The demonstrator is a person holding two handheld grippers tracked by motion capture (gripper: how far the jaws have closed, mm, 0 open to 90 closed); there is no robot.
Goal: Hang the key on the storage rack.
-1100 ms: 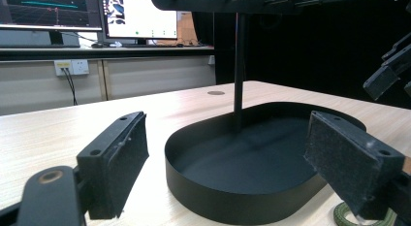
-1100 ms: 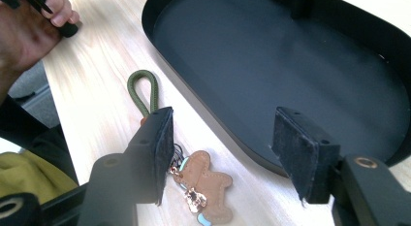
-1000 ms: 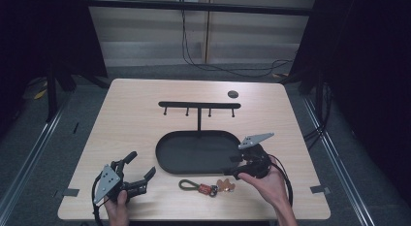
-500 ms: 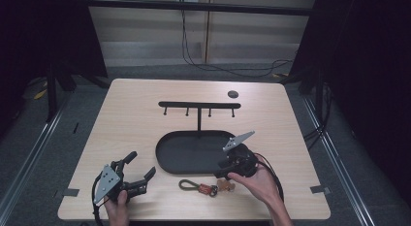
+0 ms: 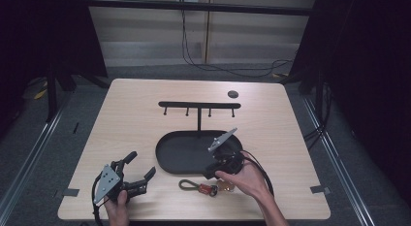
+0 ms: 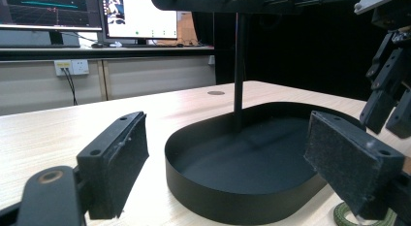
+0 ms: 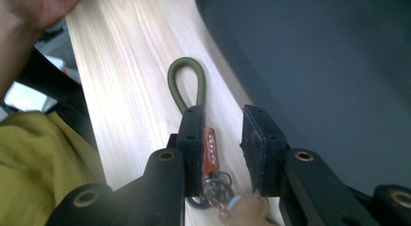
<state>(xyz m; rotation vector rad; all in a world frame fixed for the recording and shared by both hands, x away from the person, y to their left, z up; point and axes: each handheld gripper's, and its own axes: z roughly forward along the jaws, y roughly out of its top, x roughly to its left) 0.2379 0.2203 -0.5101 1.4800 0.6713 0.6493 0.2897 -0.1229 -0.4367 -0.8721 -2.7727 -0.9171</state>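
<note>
A keychain (image 5: 197, 187) with a green cord loop (image 7: 186, 80), a red tag (image 7: 210, 148) and a key ring lies on the wooden table (image 5: 131, 124), just in front of the black oval tray (image 5: 181, 153). My right gripper (image 5: 212, 176) points down at it. In the right gripper view the jaws (image 7: 224, 119) stand on either side of the red tag and have just been closing. The tag sits by the left pad, with a gap to the right pad. My left gripper (image 5: 140, 165) rests open at the front left, with nothing between its pads (image 6: 118, 163).
A black rack with several hooks (image 5: 198, 105) rises on a post from the tray's far side. A small dark disc (image 5: 232, 94) lies near the table's far edge. In the left gripper view the right gripper (image 6: 387, 90) hangs over the tray's rim (image 6: 232, 197).
My right gripper has moved left along the tray's front edge to the keychain, and its jaws have narrowed around the red tag. The left gripper has stayed put.
</note>
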